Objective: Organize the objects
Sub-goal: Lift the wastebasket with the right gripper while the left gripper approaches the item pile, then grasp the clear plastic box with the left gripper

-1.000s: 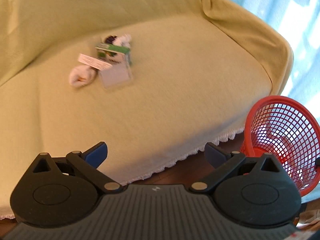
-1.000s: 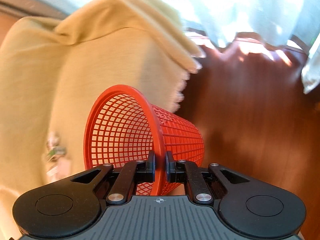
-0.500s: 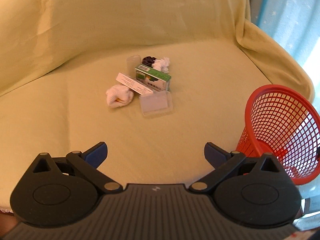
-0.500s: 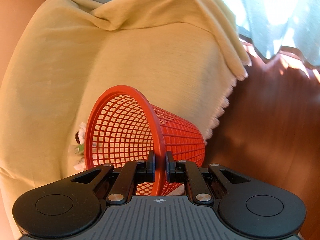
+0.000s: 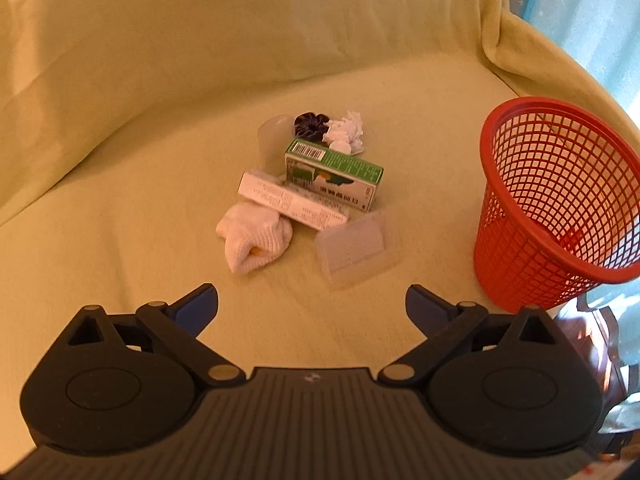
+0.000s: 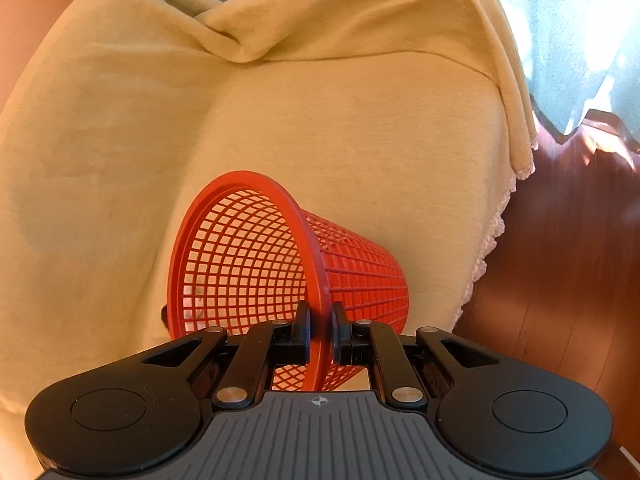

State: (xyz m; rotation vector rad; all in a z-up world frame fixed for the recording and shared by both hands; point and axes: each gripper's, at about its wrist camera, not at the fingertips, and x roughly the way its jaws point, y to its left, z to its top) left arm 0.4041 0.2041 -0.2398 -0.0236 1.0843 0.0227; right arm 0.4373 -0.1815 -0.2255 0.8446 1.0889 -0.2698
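Note:
A small pile lies mid-seat on the yellow-covered sofa: a green box (image 5: 334, 174), a white box (image 5: 292, 203), a rolled white sock (image 5: 254, 238), a clear plastic case (image 5: 354, 248), a clear cup (image 5: 273, 142), a dark scrunchie (image 5: 310, 125) and crumpled white paper (image 5: 346, 133). My left gripper (image 5: 312, 304) hangs open in front of the pile, holding nothing. A red mesh basket (image 5: 548, 208) stands on the seat at the right. My right gripper (image 6: 320, 330) is shut on the rim of the red basket (image 6: 248, 264), which looks empty.
The sofa backrest (image 5: 200, 32) rises behind the pile and an armrest (image 5: 532, 52) curves behind the basket. The cover's lace edge (image 6: 492, 236) hangs over dark wooden floor (image 6: 568, 280). A pale blue curtain (image 6: 580, 32) hangs beyond the armrest.
The left gripper has come closer to the pile. The right gripper has carried the basket from the floor up onto the seat, right of the pile.

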